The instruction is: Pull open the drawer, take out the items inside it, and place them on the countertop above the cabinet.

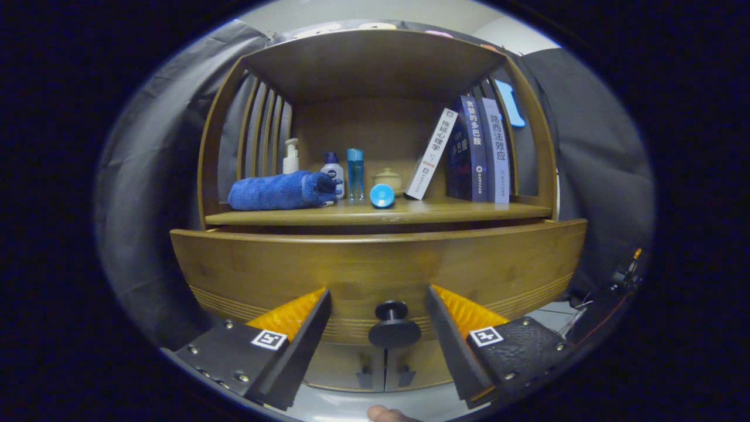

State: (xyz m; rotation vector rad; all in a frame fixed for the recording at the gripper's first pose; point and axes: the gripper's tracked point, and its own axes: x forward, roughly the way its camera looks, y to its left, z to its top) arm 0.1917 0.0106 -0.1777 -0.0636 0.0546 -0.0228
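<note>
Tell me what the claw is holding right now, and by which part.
Nothing. The claw is open, its fingers either side of the drawer knob without touching it.

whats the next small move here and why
Probably close the tool on the drawer knob. The knob sits between the open fingers, neither touching it, and the drawer front looks shut or barely out under the countertop, so a grip has to come before any pull.
</note>
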